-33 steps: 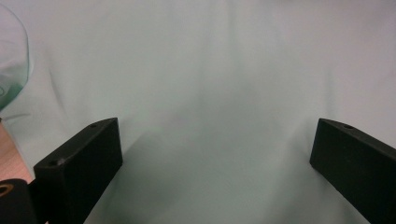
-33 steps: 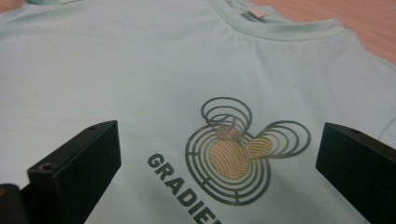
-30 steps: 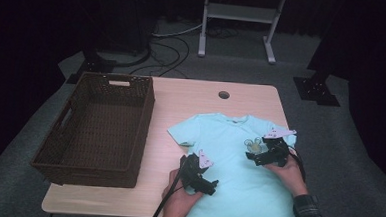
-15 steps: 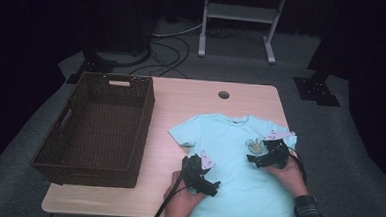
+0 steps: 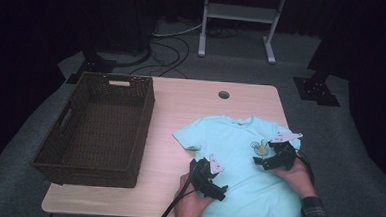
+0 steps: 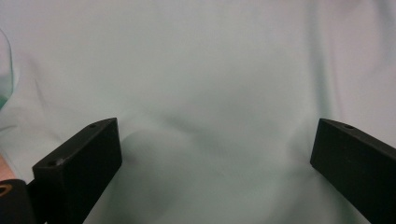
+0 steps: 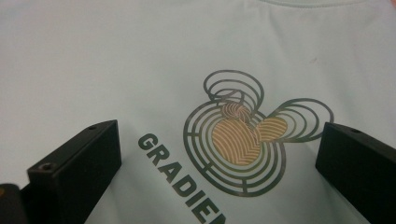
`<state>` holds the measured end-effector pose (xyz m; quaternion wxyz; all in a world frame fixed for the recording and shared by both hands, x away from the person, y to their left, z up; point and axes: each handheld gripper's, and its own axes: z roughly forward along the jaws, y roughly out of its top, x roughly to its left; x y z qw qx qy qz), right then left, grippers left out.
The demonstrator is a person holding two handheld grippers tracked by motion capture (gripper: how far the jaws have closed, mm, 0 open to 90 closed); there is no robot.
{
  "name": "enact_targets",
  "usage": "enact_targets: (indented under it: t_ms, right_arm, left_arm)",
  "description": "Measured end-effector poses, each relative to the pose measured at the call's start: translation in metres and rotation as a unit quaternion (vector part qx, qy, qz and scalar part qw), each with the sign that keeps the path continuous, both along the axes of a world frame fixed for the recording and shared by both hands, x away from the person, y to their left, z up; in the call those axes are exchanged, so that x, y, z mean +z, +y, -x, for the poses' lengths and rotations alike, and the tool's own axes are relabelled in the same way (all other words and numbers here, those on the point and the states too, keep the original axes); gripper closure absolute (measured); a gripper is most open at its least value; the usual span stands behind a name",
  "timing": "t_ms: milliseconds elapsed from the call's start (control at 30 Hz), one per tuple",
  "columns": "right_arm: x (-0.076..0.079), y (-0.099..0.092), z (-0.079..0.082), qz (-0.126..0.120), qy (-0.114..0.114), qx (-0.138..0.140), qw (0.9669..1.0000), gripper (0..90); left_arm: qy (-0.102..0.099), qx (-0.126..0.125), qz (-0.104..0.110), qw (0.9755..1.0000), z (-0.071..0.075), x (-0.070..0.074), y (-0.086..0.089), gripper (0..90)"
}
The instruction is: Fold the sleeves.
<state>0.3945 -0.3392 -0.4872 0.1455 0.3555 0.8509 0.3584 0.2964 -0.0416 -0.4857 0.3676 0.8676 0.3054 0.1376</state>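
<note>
Your light blue T-shirt [image 5: 247,176] lies spread flat on the counter [image 5: 181,108], at its near right part, well apart from the brown wicker basket [image 5: 97,128] at the left. Your left tongs [image 5: 222,190] hang wide open over plain cloth near the shirt's left side; your right tongs [image 5: 256,161], equally wide, frame the printed ring emblem [image 7: 243,140] on its chest.

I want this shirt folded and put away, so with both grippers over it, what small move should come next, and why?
Probably lower the left gripper and shut it on the T-shirt. Both it and the right gripper hover open above the flat cloth, gripping nothing, and the left one faces plain fabric in its own view. The basket waits at the table's left side.
</note>
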Motion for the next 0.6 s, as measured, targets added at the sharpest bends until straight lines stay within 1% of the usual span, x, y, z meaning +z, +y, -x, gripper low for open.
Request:
enact_targets:
  t_ms: [133,233,400,500,600]
  right_arm:
    - [0.0,0.0,0.0,0.0,0.0,0.0,1.0,0.0]
    - [0.0,0.0,0.0,0.0,0.0,0.0,1.0,0.0]
    - [0.0,0.0,0.0,0.0,0.0,-0.001,1.0,0.0]
    - [0.0,0.0,0.0,-0.001,0.0,-0.001,1.0,0.0]
    - [0.0,0.0,0.0,0.0,0.0,0.0,1.0,0.0]
  left_arm:
    - [-0.001,-0.002,0.001,1.0,0.0,0.0,0.0,0.9]
    - [-0.003,-0.004,0.01,0.9999,0.0,0.001,0.001,0.9]
    - [-0.009,-0.01,0.017,0.9998,-0.003,0.008,0.005,1.0]
    - [-0.011,-0.012,0.017,0.9997,-0.004,0.011,0.008,0.9]
    - [-0.008,-0.011,0.025,0.9996,-0.007,0.015,0.012,0.9]
